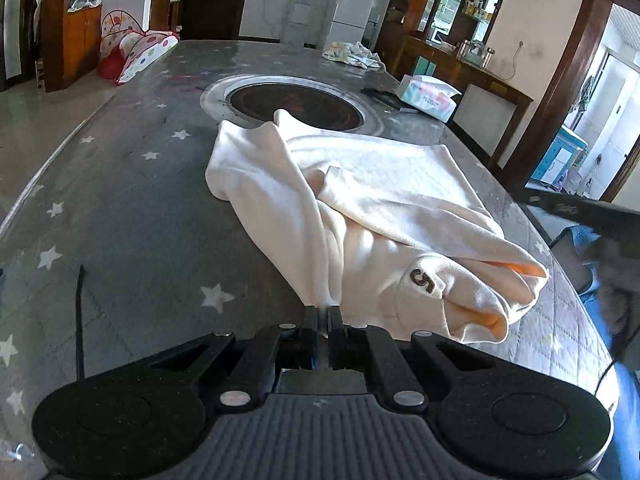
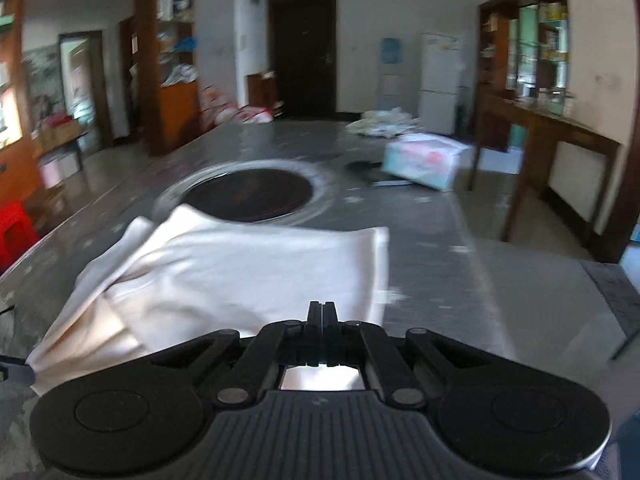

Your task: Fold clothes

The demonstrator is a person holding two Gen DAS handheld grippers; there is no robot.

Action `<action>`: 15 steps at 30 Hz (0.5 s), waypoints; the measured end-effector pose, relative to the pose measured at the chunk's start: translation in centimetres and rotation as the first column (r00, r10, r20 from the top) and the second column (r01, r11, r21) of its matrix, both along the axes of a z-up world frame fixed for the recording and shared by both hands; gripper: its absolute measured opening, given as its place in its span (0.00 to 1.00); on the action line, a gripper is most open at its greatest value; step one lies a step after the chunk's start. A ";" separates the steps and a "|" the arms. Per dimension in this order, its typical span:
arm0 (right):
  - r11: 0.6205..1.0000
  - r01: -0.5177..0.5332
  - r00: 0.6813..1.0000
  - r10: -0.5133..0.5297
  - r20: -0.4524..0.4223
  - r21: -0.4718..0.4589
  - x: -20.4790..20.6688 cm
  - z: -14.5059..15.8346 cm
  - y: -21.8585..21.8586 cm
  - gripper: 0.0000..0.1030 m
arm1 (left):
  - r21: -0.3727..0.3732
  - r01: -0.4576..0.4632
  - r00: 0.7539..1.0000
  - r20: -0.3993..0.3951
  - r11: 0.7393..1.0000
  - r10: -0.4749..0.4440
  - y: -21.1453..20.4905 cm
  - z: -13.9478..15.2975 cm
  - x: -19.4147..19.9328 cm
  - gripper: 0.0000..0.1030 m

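On the grey star-print table (image 1: 120, 200), the left wrist view shows 1 cream garment (image 1: 360, 208) lying crumpled beside the round hob, soft and light; the left gripper (image 1: 324, 314) is pinched shut on a gathered fold at its near edge. In the blurred right wrist view the same 1 garment (image 2: 248, 272) lies before the right gripper (image 2: 322, 312), jaws together and seemingly empty; its free near corner looks the best hold.

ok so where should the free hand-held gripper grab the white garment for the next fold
Probably the flat far-right corner of the white garment, approached from the right side over bare table. That edge lies smooth and single, while the near end is bunched. The left hand-held gripper already pinches a fold; the right hand-held gripper is shut, seemingly empty.
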State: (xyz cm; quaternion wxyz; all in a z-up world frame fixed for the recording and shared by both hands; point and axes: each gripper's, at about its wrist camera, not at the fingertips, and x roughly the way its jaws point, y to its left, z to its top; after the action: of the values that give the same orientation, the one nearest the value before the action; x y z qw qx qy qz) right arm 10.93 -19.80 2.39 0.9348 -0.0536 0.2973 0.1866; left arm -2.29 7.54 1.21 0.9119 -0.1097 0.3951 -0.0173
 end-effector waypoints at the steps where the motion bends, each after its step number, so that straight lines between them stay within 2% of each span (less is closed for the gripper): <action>1: 1.000 -0.022 1.000 0.022 -0.009 0.000 -0.3 0.1 0.0 0.01 | 0.002 0.004 1.000 0.001 1.000 -0.004 -0.1 0.0 -0.2 0.04; 3: 0.998 -0.065 0.998 0.065 -0.028 0.000 -0.9 0.2 0.1 0.06 | 0.007 0.009 1.000 -0.001 1.000 -0.009 -0.3 -0.2 -0.7 0.04; 6: 0.986 -0.167 0.984 0.168 -0.051 0.020 -1.8 0.0 1.8 0.07 | 0.006 0.006 1.000 -0.012 1.000 -0.006 -0.5 -0.6 -1.6 0.04; 8: 0.968 -0.247 0.966 0.249 -0.074 0.040 -2.2 -0.6 3.8 0.12 | 0.009 0.001 1.000 -0.021 1.000 -0.001 -0.5 -0.8 -2.2 0.04; 10: 0.946 -0.322 0.942 0.324 -0.087 0.037 -2.3 -1.4 6.0 0.29 | 0.016 -0.004 1.000 -0.027 1.000 0.004 -0.5 -1.0 -2.7 0.04; 15: 0.892 -0.452 0.885 0.449 -0.126 0.003 -1.9 -3.6 11.0 0.33 | 0.025 -0.015 0.999 -0.034 1.000 0.016 -0.2 -1.2 -3.7 0.04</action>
State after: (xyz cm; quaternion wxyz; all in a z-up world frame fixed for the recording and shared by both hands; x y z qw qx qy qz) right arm 9.03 -8.75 -1.20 0.8451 -0.1220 0.3362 0.3973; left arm -6.01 7.30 0.00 0.9063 -0.1016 0.4101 -0.0035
